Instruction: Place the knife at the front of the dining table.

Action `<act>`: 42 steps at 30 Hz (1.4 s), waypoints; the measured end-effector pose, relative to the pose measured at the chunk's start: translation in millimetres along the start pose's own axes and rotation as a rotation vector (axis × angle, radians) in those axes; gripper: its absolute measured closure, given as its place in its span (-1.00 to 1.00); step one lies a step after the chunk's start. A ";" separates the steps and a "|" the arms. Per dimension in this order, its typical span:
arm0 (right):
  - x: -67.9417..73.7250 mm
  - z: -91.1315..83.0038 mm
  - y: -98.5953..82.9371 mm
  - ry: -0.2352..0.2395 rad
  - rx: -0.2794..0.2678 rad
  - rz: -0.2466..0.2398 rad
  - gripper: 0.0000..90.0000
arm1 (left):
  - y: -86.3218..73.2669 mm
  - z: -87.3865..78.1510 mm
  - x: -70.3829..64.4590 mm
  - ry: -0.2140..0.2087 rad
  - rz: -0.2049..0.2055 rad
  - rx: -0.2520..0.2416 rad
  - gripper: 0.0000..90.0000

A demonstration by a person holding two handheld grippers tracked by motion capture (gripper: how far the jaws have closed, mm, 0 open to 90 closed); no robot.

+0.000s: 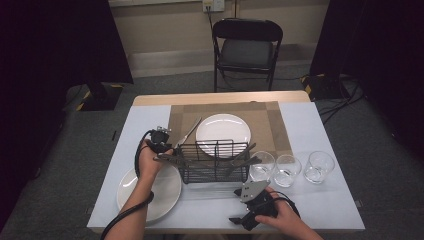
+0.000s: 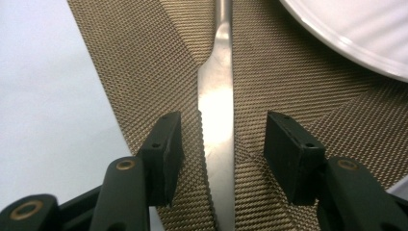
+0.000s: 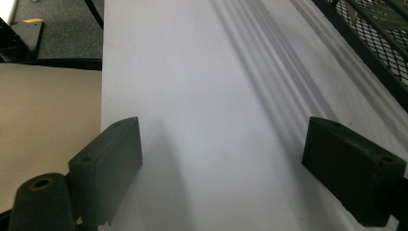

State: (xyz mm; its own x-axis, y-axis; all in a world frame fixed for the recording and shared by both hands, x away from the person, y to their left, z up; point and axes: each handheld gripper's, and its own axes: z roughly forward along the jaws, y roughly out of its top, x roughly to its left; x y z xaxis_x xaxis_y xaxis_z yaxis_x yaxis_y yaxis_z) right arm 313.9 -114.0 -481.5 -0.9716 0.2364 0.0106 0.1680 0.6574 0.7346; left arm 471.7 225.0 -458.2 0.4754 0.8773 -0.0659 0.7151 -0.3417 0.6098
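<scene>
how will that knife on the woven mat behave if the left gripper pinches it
The knife looks like polished metal, so probably stiff but slippery against the left gripper pads. It lies flat and thin on the placemat, so the open jaws may struggle to get under it. Flat, it is unlikely to roll.

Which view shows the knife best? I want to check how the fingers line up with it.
The left gripper view: the knife lies on the placemat between the open left gripper fingers, untouched. The high view shows it small, beside the plate. The right gripper view faces the white table cover.
</scene>
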 end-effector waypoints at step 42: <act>-0.4 -0.1 -0.1 0.004 -0.001 0.003 -0.72 | -1.9 -4.7 19.5 0.067 -0.115 -0.005 0.62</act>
State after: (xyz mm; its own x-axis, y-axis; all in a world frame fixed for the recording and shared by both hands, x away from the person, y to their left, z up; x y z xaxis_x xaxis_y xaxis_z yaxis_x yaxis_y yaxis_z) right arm 314.2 -114.3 -481.5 -0.9716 0.2359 0.0157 0.1712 0.6562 0.7349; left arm 477.2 244.4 -456.8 0.3549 0.9312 -0.0829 0.7602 -0.2358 0.6054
